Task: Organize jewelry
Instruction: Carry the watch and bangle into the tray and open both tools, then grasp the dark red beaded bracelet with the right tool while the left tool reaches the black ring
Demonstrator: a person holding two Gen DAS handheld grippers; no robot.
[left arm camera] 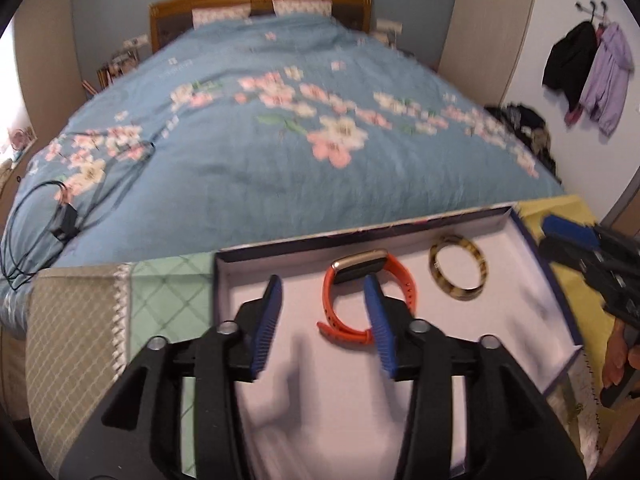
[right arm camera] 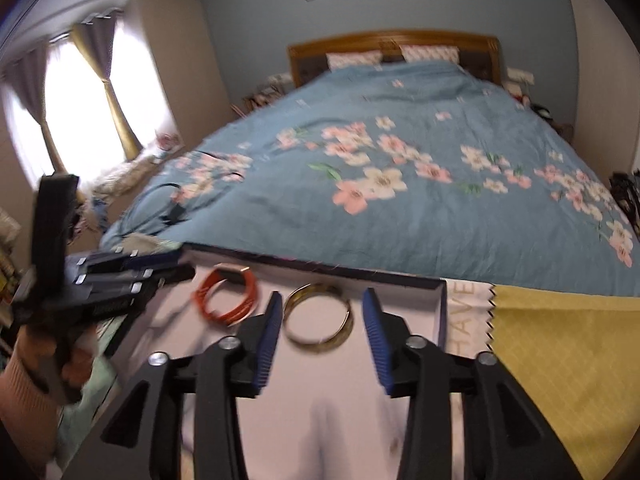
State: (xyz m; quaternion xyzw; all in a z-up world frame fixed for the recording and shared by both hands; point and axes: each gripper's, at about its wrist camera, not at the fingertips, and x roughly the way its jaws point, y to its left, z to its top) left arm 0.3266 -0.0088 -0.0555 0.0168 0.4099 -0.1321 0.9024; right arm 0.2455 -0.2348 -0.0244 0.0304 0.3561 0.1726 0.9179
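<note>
Both were spread wide and held nothing: left hand-held gripper [left arm camera: 324, 300] hovered over the shallow white-lined, dark-rimmed box [left arm camera: 460, 216], beside the orange-strapped watch with gold case [left arm camera: 360, 280]. Right hand-held gripper [right arm camera: 320, 312] framed the tortoiseshell-patterned bangle [right arm camera: 318, 318], apparently not touching it (frames blurred). Watch and bangle lay side by side in the box, apart.

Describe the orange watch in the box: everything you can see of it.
The orange watch is a slim band-style wearable with a ribbed, rubbery-looking orange strap and a dark rectangular face in a gold-toned case. It lies on the white floor of the shallow dark-rimmed box, strap unbuckled and curled into an open loop. The bangle lies beside it, apart. Neither open gripper holds it.
</note>
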